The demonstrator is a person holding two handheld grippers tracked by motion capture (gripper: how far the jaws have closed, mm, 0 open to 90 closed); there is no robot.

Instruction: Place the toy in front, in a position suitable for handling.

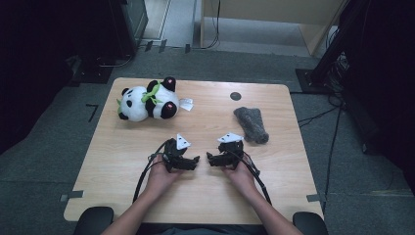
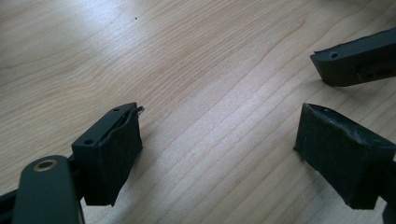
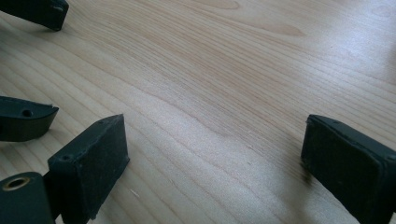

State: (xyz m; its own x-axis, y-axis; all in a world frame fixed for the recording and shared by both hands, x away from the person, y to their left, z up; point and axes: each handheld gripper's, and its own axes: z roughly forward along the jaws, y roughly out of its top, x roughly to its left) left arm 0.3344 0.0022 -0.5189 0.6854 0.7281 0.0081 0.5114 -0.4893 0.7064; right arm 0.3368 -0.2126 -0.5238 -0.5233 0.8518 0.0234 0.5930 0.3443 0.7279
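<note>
At the near middle of the table (image 1: pixel 122 196) we rest the left gripper (image 1: pixel 192 162) and right gripper (image 1: pixel 212 160) tip to tip, both spread wide and empty, apparently a neutral start between targets. The grey sock (image 1: pixel 251 125) lies just beyond the right one; the panda toy (image 1: pixel 147 103) sits far-left, near the edge. Bare wood between leaves free reach.

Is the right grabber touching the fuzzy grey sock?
Apart. The high view shows bare table between the right gripper and the grey sock, which lies farther back. Its jaws stand open over bare wood.
</note>
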